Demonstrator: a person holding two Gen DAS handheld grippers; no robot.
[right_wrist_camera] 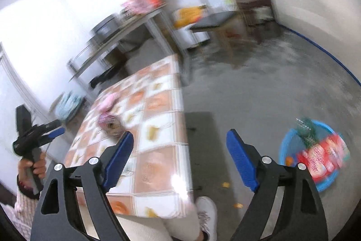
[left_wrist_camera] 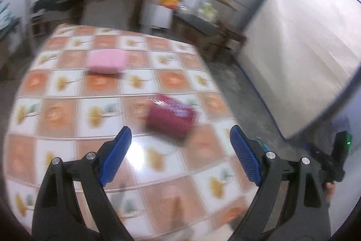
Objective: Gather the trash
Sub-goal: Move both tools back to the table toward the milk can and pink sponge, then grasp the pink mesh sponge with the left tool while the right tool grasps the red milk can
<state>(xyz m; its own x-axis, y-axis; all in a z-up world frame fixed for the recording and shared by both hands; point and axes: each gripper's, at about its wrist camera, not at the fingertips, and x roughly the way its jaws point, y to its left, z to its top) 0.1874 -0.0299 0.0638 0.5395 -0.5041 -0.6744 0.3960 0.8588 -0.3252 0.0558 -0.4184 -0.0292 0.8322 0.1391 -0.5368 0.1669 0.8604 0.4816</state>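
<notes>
Magenta packet (left_wrist_camera: 170, 119) flat on table (left_wrist_camera: 67, 110), long axis slanting; both hand-held grippers (left_wrist_camera: 180, 143) (right_wrist_camera: 180, 146) wide open, empty.

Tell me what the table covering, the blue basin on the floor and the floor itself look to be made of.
Table covering: probably glossy plastic or oilcloth, since a bright light glare sits on its printed checks. Blue basin: likely moulded plastic, with a uniform bright colour and a thin rim; blur hides any texture. Floor: looks like bare concrete, matt grey and mottled.

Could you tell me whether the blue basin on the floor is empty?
Not empty: the blue basin holds red-and-white packaging and a greenish item.
</notes>
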